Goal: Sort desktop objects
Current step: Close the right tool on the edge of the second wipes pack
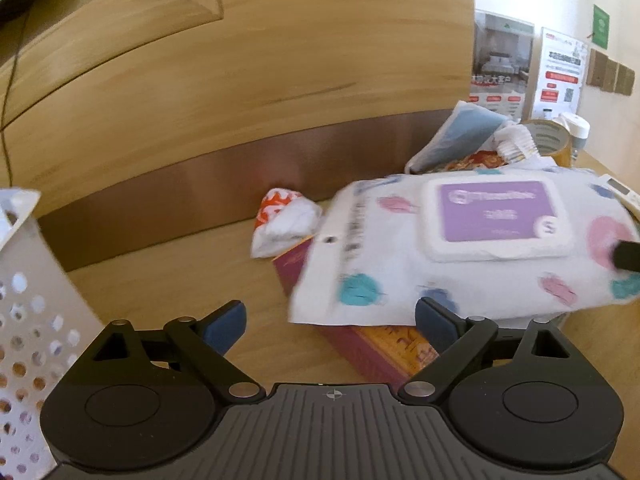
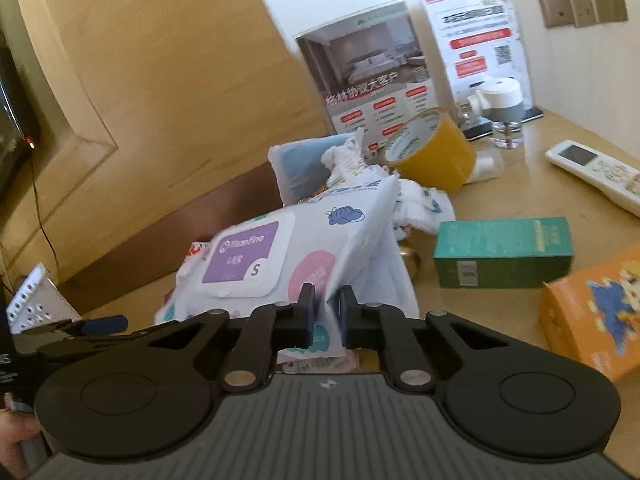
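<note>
Wipes pack (image 2: 276, 264) is pinched by its end seam in the nearly closed right gripper (image 2: 324, 312), above the desk clutter. Left gripper (image 1: 328, 320) is held wide open, empty. Basket (image 1: 28, 300) should be approached slowly, since the thin seam could slip.

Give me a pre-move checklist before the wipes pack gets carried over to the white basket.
1. Right gripper shut on the wet wipes pack: ok, though it pinches only the edge flap.
2. Left gripper open and holding nothing: ok.
3. Pack clear of the pile: not ok, it overlaps the red booklet.
4. Perforated white basket within view at the left: ok.
5. Room inside the basket: cannot tell.
6. Pack lid closed: ok.
</note>
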A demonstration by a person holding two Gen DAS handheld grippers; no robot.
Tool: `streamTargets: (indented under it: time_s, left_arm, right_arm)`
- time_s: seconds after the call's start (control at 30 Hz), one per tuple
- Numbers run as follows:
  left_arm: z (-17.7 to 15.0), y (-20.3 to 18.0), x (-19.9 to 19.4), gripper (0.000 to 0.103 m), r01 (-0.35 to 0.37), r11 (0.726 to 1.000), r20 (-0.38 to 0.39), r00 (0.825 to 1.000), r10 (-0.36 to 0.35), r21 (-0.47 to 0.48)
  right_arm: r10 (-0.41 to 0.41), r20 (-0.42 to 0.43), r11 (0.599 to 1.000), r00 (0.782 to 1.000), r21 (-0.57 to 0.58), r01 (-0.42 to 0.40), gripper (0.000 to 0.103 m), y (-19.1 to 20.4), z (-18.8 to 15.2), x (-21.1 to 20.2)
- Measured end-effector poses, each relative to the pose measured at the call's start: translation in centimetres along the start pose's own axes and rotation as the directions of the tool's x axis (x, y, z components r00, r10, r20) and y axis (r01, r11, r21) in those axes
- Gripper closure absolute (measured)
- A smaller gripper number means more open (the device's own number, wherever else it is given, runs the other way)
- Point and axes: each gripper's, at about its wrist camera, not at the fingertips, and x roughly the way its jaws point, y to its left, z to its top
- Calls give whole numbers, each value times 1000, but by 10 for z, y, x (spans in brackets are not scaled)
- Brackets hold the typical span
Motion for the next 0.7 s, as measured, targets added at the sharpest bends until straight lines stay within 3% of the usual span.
streamTargets:
  time_s: [0.27,0.47,0.53,0.6,0.63,0.7]
  left_arm:
    - [-11,-6,-9,5,58,997,-35,998,-60,-50]
    - [-12,-17,-7,5,94,993,-56,994,-97,-66]
    - [-11,-21,-6,13,121,990,-61,990,-125,-68]
    - [-11,-23,-5,37,157,984,-58,985,-162,-83]
    - [-10,-24,-6,37,168,981,-54,983,-173,-93]
    - [-9,-26,-7,47,157,984,-34,987,-160,-81]
  right_arm:
    - [-30,-34,999,999,21,31,90,-36,-30,-34]
    - [-37,-44,999,998,15,38,90,-44,-35,-42]
    - [-40,-46,999,998,14,40,90,-45,-35,-42]
    - [-45,-49,999,998,6,45,89,-44,-36,-41]
    - [-47,-49,999,998,3,47,89,-44,-36,-40]
    - [-51,-52,999,997,2,51,89,-45,-37,-38]
